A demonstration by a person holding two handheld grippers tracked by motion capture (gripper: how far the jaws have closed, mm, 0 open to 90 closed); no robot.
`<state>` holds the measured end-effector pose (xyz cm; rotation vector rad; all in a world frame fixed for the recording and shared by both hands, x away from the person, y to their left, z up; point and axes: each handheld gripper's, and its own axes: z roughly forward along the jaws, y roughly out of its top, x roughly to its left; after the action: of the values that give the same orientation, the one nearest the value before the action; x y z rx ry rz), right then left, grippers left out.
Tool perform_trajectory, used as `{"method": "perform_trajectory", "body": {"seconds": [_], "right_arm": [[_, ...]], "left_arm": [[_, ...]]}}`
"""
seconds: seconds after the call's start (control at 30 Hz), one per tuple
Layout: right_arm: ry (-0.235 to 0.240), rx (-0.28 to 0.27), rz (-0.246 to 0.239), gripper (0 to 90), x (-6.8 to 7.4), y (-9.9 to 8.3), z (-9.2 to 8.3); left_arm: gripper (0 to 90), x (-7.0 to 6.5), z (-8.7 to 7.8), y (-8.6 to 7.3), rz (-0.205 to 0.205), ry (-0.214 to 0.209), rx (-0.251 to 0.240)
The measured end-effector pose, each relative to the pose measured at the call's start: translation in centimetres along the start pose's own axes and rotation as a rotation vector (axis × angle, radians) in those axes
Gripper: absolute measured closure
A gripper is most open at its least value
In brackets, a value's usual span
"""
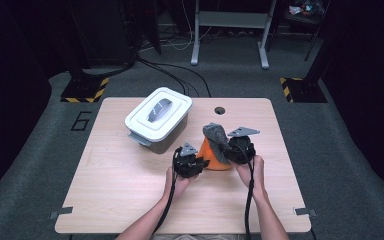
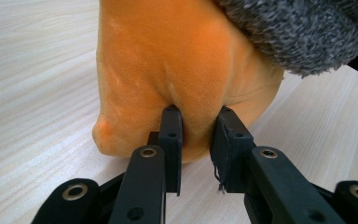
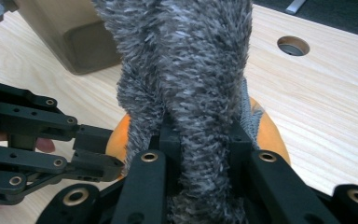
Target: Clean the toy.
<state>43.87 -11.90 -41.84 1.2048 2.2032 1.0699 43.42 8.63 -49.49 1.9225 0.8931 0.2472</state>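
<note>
Centre of the high view — left gripper (image 2: 198, 128) clamped on orange cloth (image 2: 177, 60), right gripper (image 3: 200, 135) clamped on grey fuzzy cloth (image 3: 186, 60); lidded box (image 1: 158, 120) upper left on the surface (image 1: 105, 195).

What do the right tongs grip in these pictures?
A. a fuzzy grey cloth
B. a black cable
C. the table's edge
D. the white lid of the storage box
A: in the right gripper view the right tongs pinch the fuzzy grey cloth above the orange piece.
</note>
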Motion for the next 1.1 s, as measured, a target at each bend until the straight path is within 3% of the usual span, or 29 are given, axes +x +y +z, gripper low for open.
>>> {"method": "perform_trajectory", "body": {"seconds": [0.17,0.5,0.77,1.1], "right_arm": [[-0.023,-0.001,-0.007,74.6,-0.7,-0.2,-0.1],[-0.047,0.012,0.028,74.5,-2.0,-0.9,-0.2],[-0.077,0.027,0.076,74.5,-3.8,-2.0,-0.1],[-0.119,0.099,0.157,74.6,-6.0,-3.9,1.0]], "left_arm": [[74.5,0.1,0.0,-0.1,0.007,-0.002,0.001],[74.6,0.2,0.1,-0.1,-0.004,-0.011,-0.004],[74.5,0.4,0.1,-0.3,0.001,-0.014,-0.006],[74.5,0.4,0.2,-0.4,-0.003,-0.017,-0.007]]}}
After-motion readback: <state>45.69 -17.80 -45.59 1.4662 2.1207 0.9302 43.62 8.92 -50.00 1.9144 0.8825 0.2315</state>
